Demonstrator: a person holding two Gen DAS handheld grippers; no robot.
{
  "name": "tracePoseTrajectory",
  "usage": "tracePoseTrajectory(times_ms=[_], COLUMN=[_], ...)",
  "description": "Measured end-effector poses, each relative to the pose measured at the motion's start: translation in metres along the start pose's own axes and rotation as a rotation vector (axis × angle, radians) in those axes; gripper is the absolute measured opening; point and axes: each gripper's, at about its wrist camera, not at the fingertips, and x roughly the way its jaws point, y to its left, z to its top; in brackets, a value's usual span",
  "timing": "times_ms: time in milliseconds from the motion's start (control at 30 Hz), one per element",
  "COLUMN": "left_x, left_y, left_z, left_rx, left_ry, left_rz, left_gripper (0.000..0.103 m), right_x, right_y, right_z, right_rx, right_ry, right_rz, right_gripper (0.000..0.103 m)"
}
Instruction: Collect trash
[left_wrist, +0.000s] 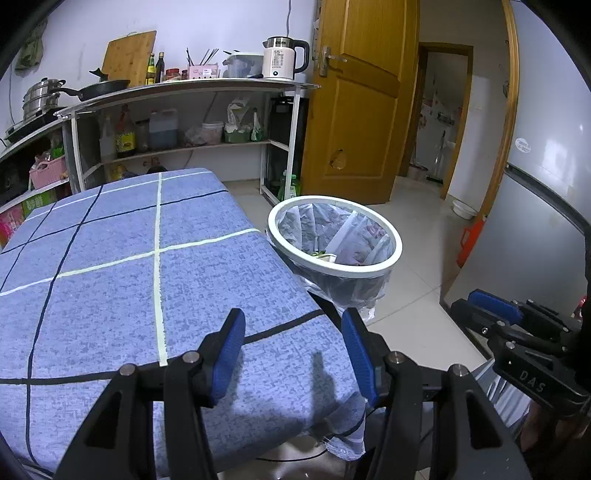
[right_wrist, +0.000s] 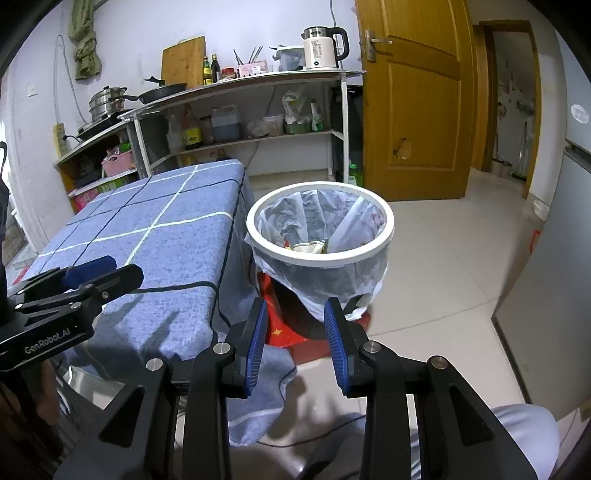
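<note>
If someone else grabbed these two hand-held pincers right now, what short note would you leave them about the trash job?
Left gripper: open, nothing between its blue pads, hovering over the near edge of the blue checked tablecloth.
Right gripper: open and empty too, pointing toward the white-rimmed round bin with a clear plastic liner.
Bin stands on the floor beside the table; some scraps already lie at its bottom.
Done: no trash shows on the visible part of the cloth.
Left: check the parts of the table and floor that are out of view; nothing more to pick up shows here.

White wall (left_wrist: 221, 22), tiled floor (left_wrist: 417, 236) — wooden door (left_wrist: 354, 103), metal shelving (left_wrist: 184, 92).
</note>
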Motion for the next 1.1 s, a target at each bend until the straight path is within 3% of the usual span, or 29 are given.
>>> tracePoseTrajectory(times_ms=[1100], left_x=[-0.0008], left_y=[-0.0004], left_z=[-0.005], left_rx=[-0.025], left_ry=[0.004], left_rz=[-0.002], left_gripper=[0.057], right_x=[-0.0004], right_y=[0.0035], right_z=[0.0006], right_rx=[-0.013], right_ry=[0.005], right_rz=[0.003], right_gripper=[0.033])
